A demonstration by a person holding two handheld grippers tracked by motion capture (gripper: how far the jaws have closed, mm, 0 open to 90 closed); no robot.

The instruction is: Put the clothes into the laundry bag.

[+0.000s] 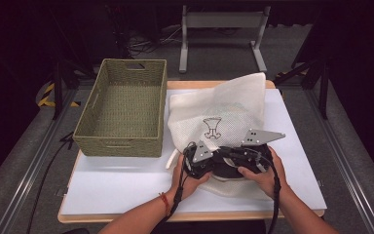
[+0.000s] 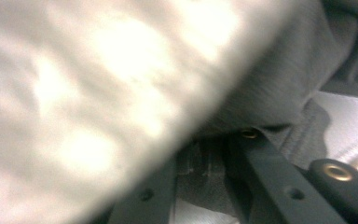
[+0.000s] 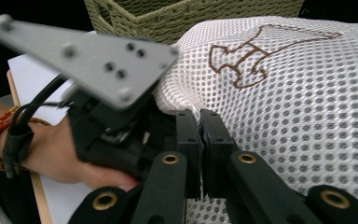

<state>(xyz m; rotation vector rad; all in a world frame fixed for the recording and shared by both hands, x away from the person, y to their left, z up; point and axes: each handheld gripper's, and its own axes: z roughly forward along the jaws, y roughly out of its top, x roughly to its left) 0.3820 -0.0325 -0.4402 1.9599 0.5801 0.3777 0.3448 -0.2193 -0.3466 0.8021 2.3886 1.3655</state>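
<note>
Both tongs meet at the near edge of a white mesh bag [image 1: 224, 117] lying on the table [image 1: 126, 187]. Left tongs [image 1: 205, 157] are clenched; in the left gripper view their black jaws pinch grey fabric [image 2: 279, 88], with blurred pale mesh pressed close over the lens. Right tongs [image 3: 201, 135] are clenched as well, their two jaws drawn together with only a thin slit between them, and their tips rest against the edge of the mesh; whether cloth is caught in that slit cannot be told. In the high view the two tools sit just beside each other, each with a grey three-cornered plate on top, the left hand [image 1: 187, 178] and right hand [image 1: 263, 173] gripping them from the near side. A brown outline figure [image 1: 212, 127] is stitched on the bag's upper face. The bag lies bulged and rumpled on the right half of the white table top, with a dark item at its near opening between the tools. Beside the bag, on the left, stands a woven green basket [image 1: 124, 141], its side touching or almost touching the mesh.
</note>
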